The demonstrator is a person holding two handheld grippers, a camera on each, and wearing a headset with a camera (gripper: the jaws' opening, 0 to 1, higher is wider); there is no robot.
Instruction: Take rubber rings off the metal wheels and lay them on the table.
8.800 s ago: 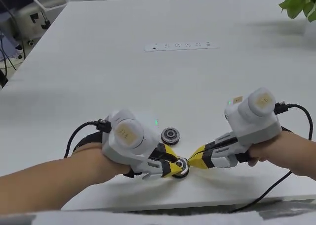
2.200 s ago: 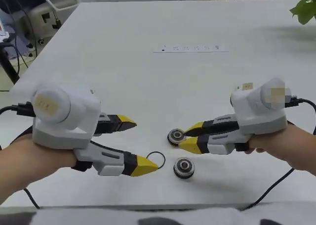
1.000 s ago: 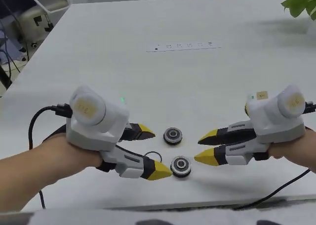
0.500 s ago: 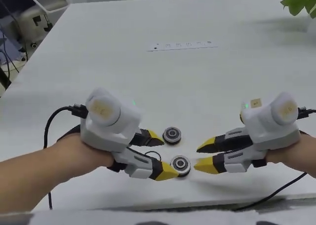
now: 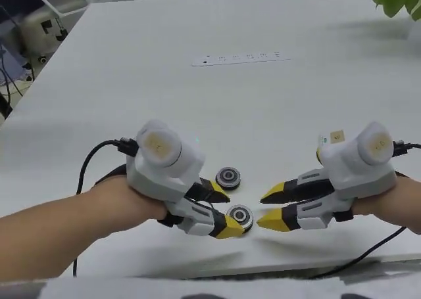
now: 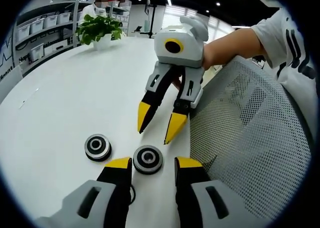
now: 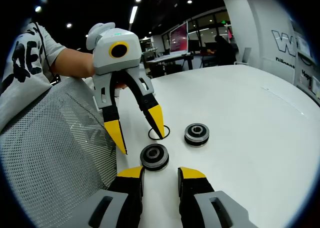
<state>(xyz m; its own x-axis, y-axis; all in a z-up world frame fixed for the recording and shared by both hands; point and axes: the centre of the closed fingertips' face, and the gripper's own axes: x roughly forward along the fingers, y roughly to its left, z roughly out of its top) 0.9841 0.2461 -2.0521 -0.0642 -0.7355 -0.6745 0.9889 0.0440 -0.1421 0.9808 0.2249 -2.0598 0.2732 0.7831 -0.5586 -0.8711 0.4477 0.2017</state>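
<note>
While your two grippers face each other with jaws apart, the near metal wheel (image 5: 239, 215) lies between them on the white table (image 5: 263, 115).
Your left gripper (image 5: 227, 212) is spread wide, and in its own view the wheel (image 6: 148, 159) sits just ahead of the gap between the yellow tips, close to the left-hand one and not clamped. A loose black rubber ring (image 7: 168, 132) lies flat on the table by that gripper's far jaw. The second wheel (image 5: 228, 177) lies just beyond the first, apart from it. Your right gripper (image 5: 261, 210) holds its jaws parted, tips just short of the near wheel (image 7: 154, 156) and gripping nothing.
</note>
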